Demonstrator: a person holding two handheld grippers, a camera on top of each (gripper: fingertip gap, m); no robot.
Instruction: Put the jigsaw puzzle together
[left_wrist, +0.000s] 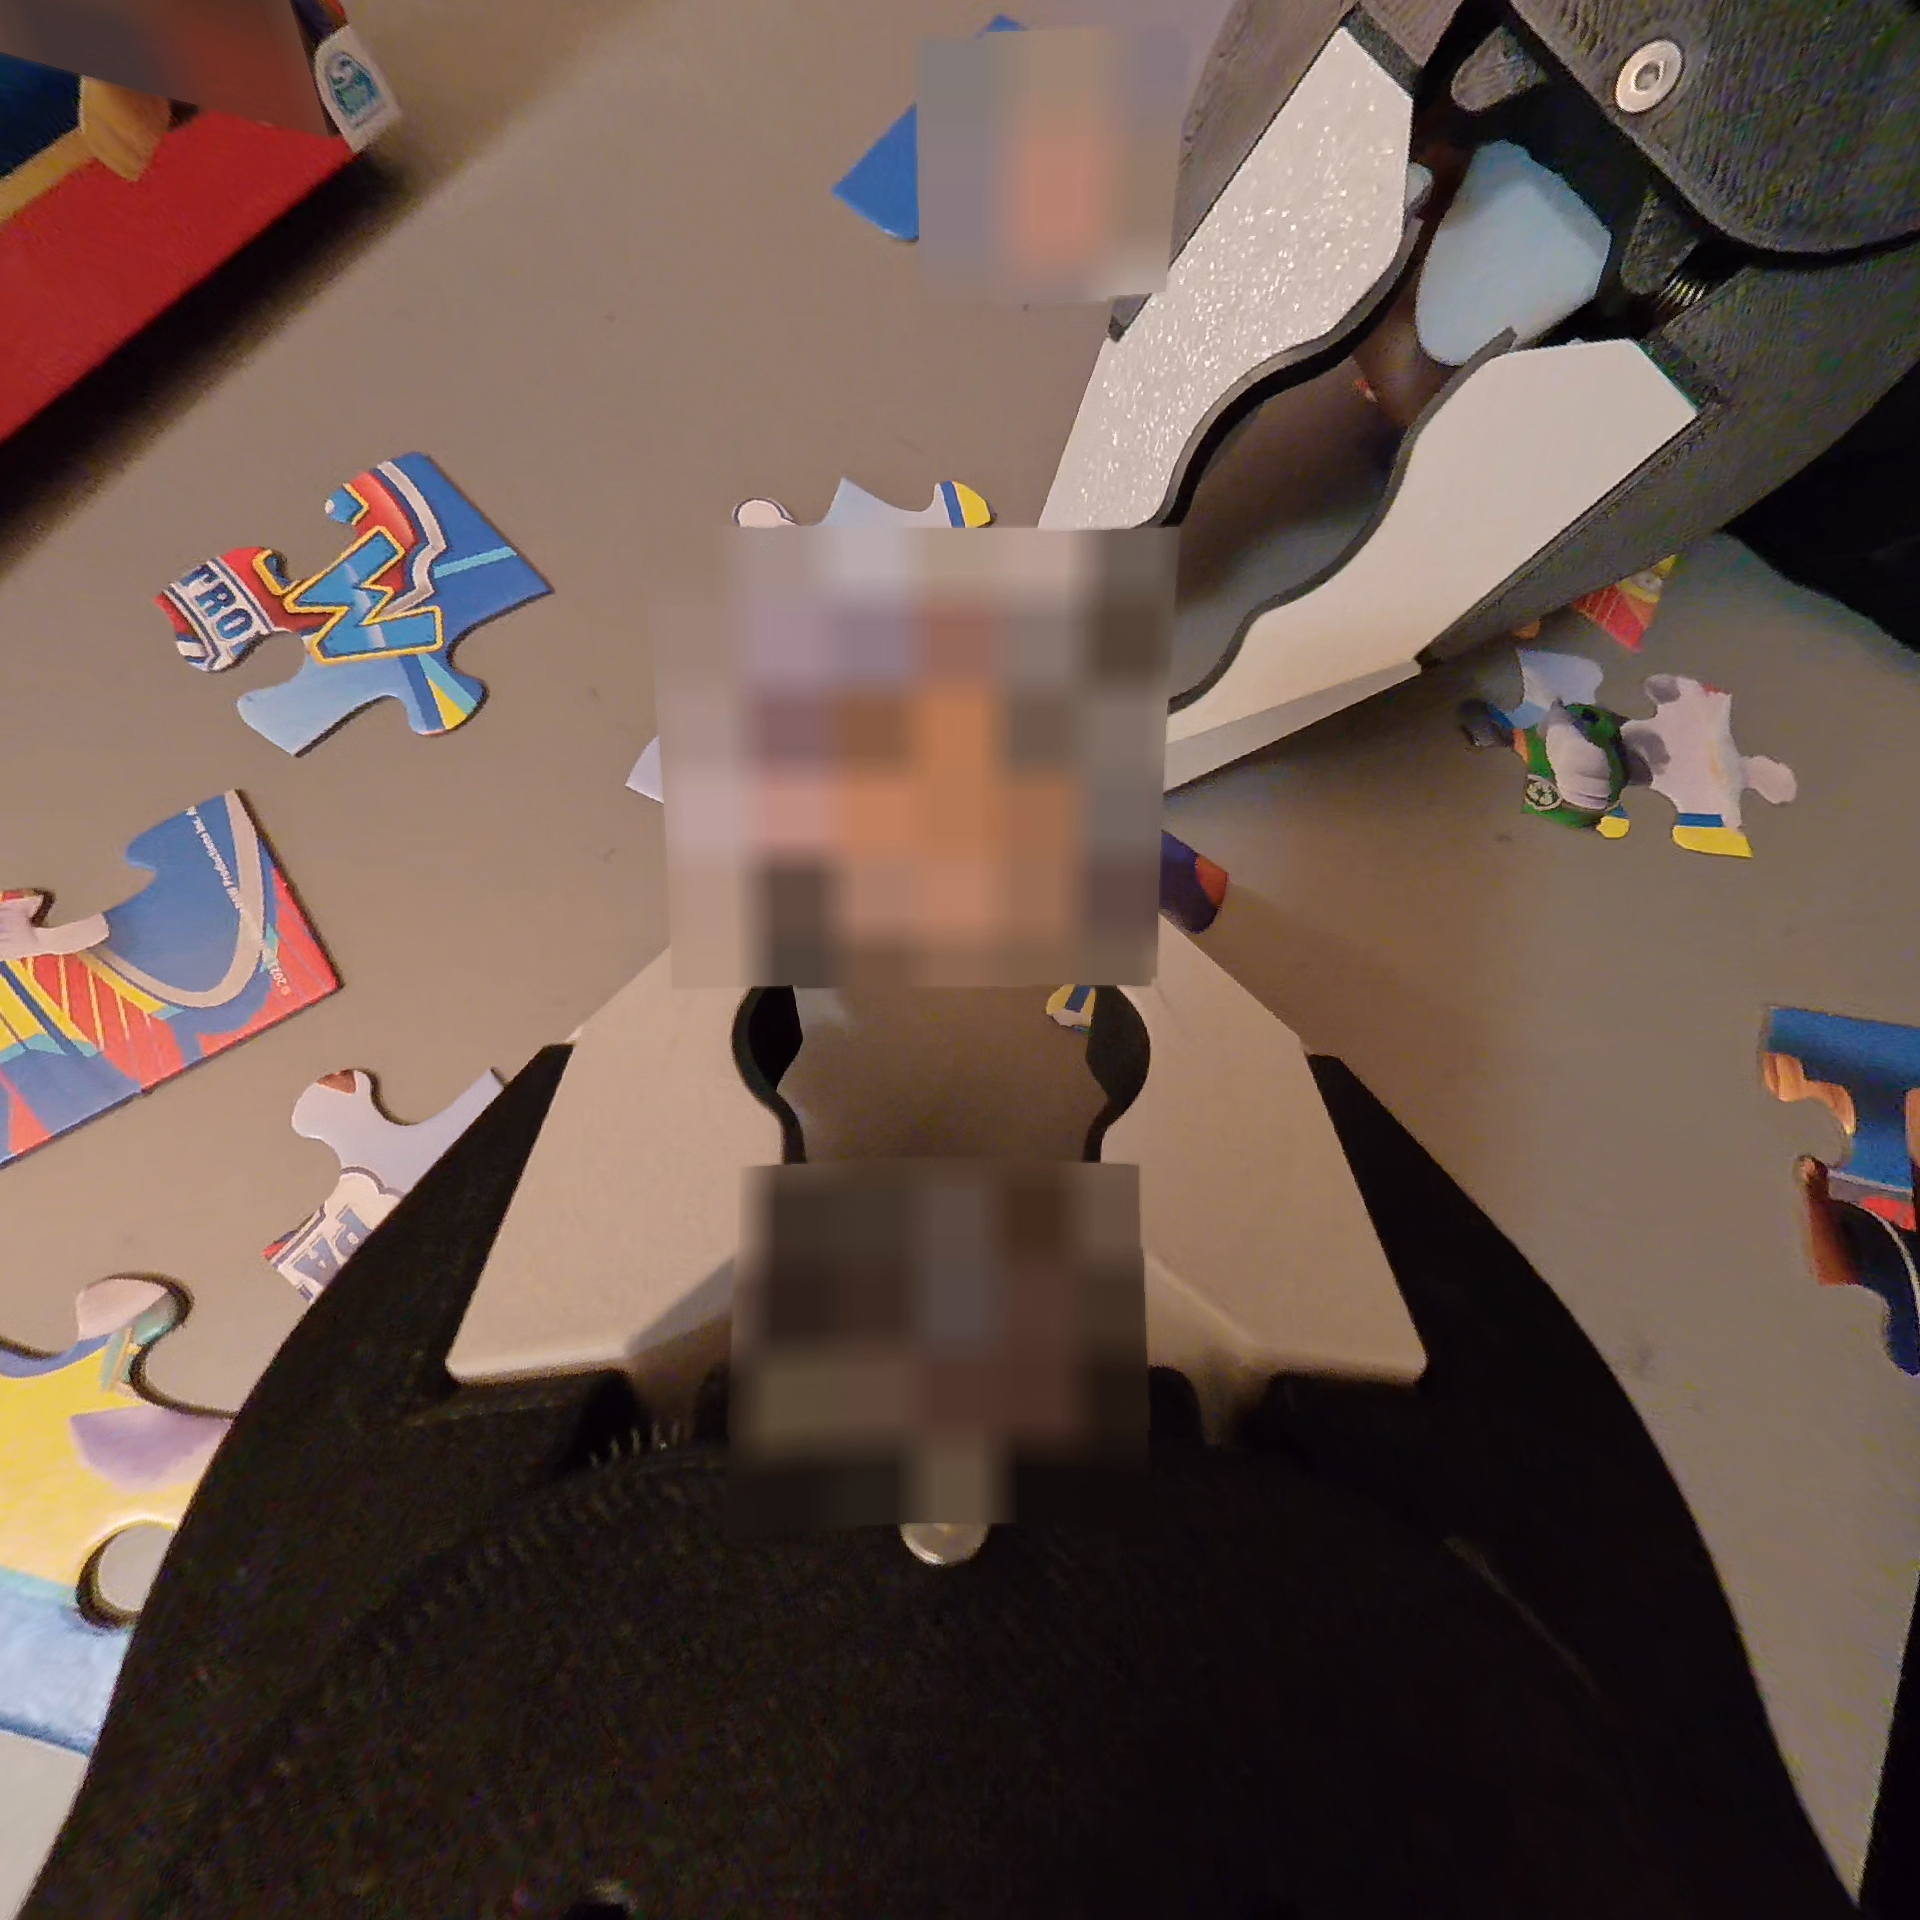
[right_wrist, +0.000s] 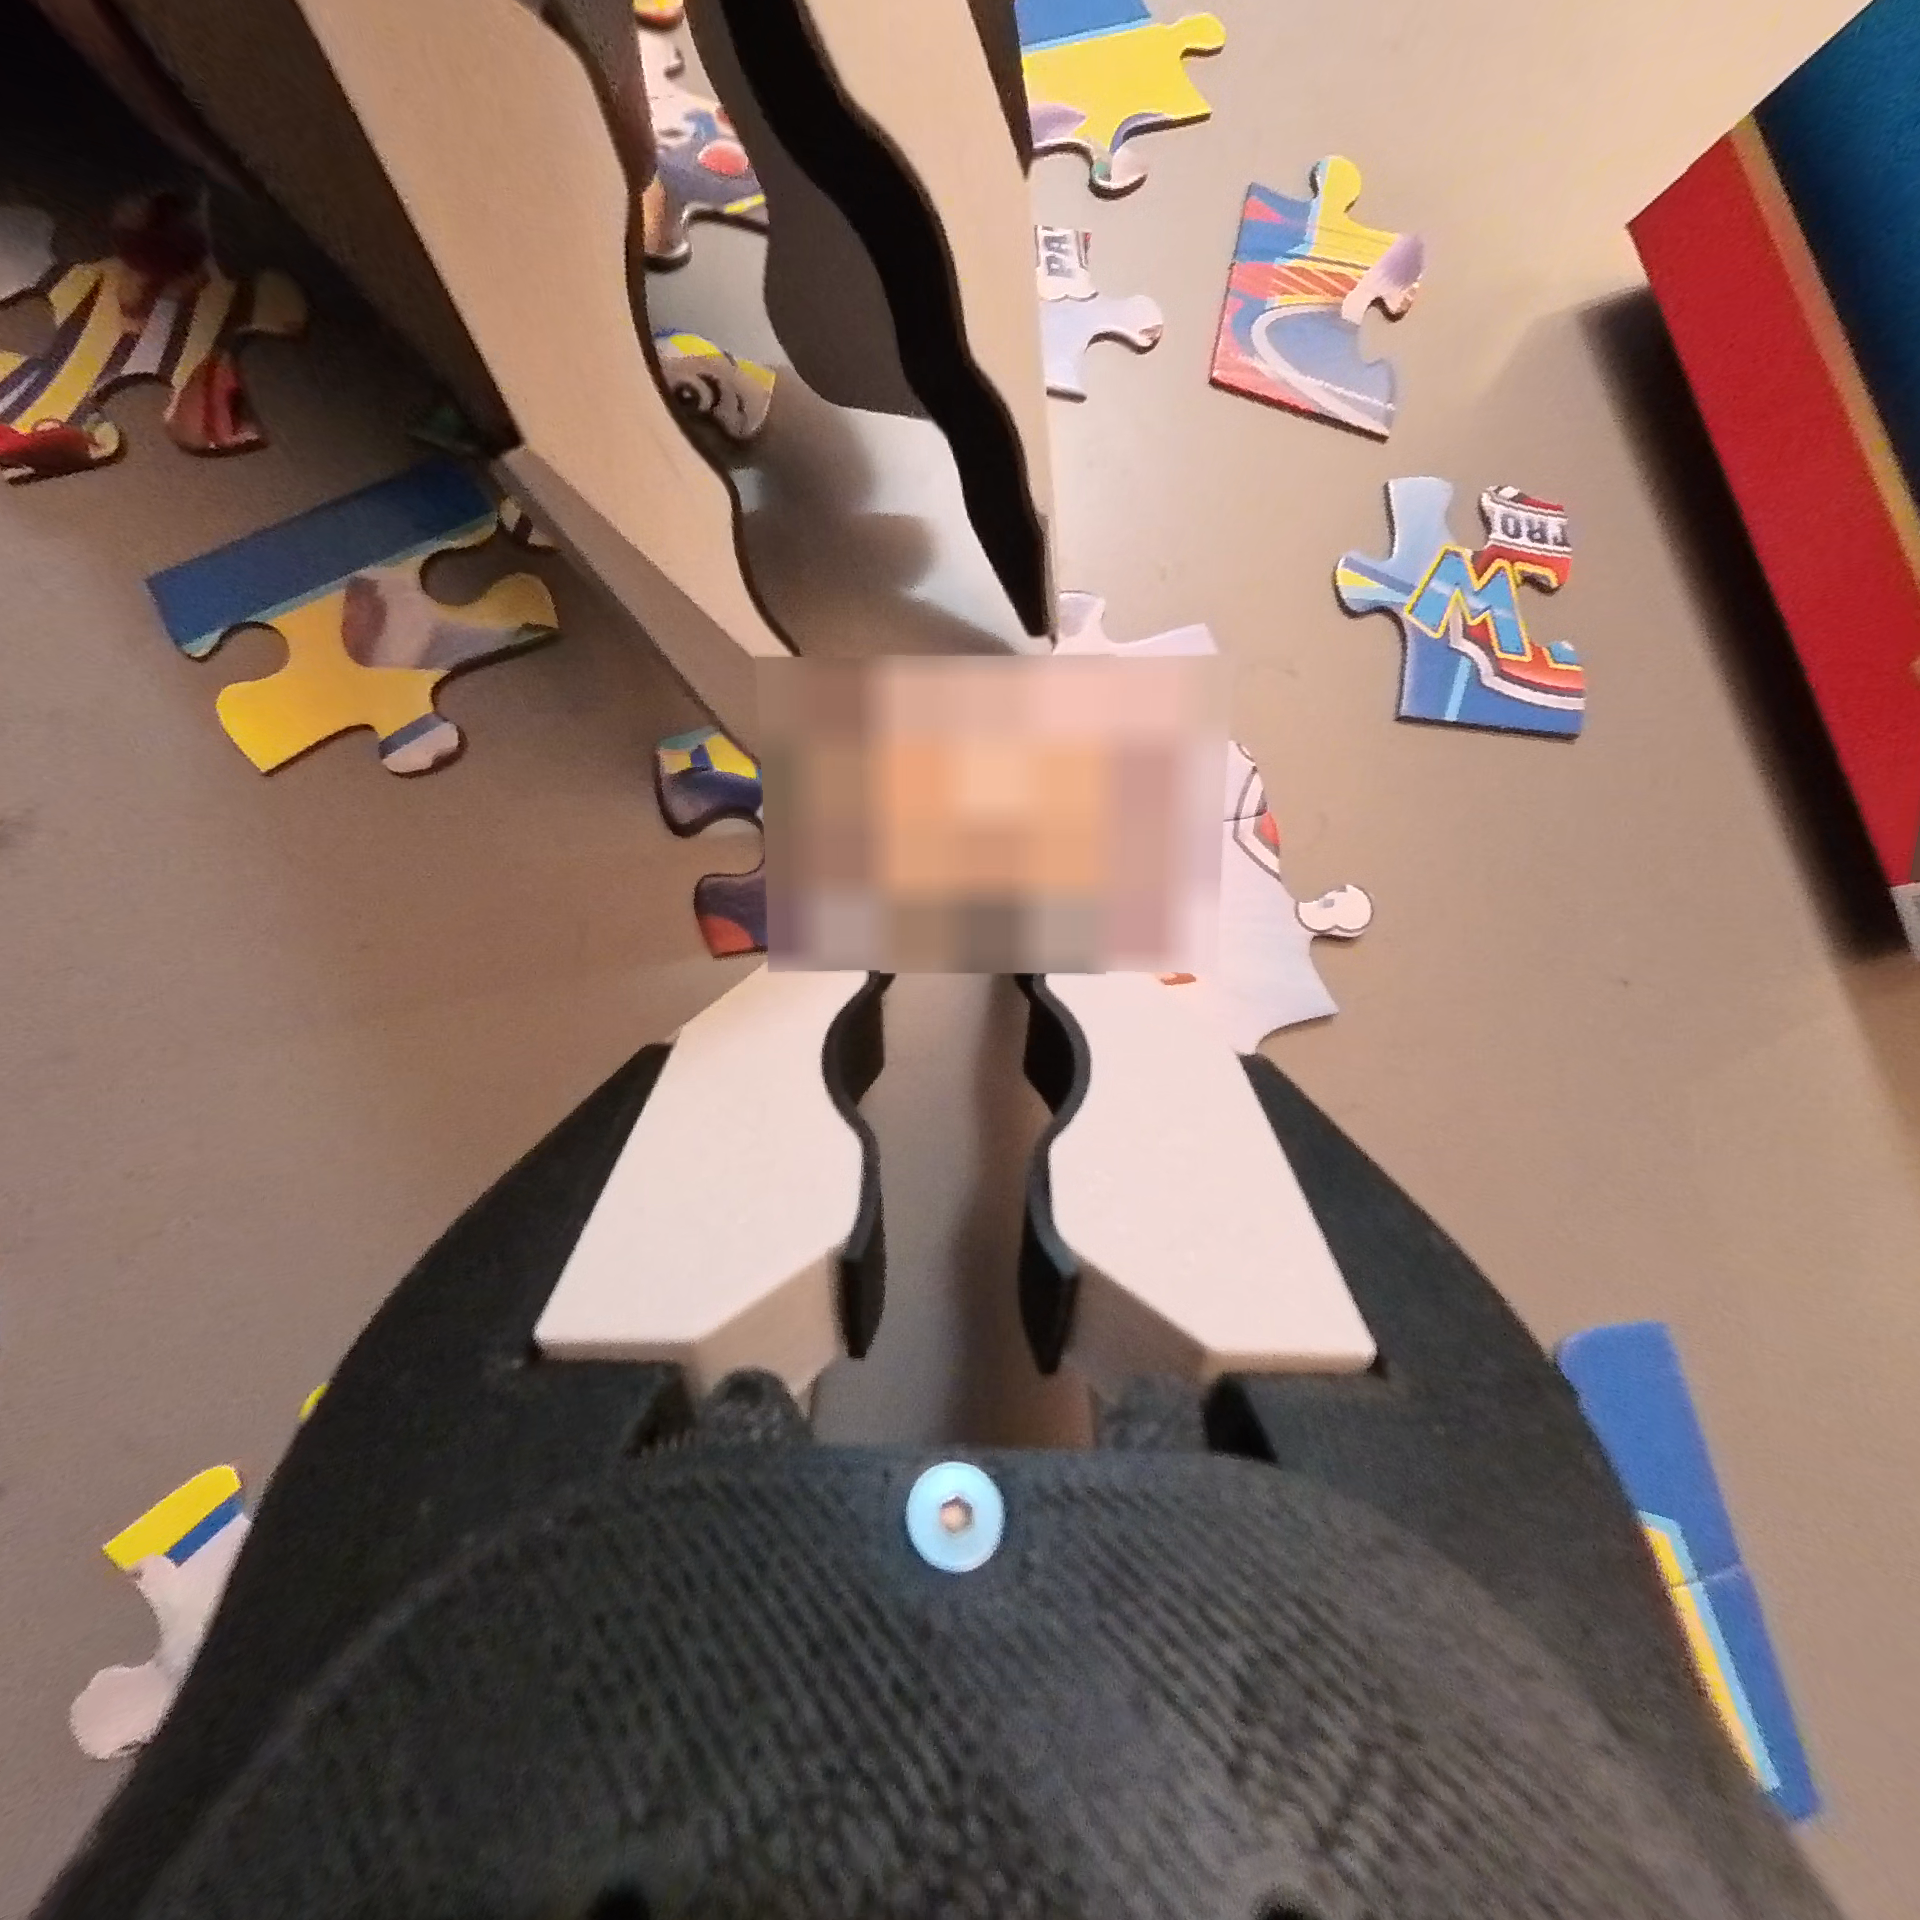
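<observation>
Loose jigsaw pieces lie on a grey table. My left gripper is open wide and low over the table; a mosaic patch hides its fingertips. A piece with a blue and orange edge lies just ahead of them, mostly under the patch. My right gripper reaches in from the upper right with a gap between its fingers. In the right wrist view the right gripper stands apart, tips under a patch, by a white piece and a blue piece. The left gripper is open opposite.
A red box stands at the back left, also in the right wrist view. A blue logo piece, a red and blue piece, a yellow piece and a piece with green lie around. My right tips are roughly 5 cm from the white piece.
</observation>
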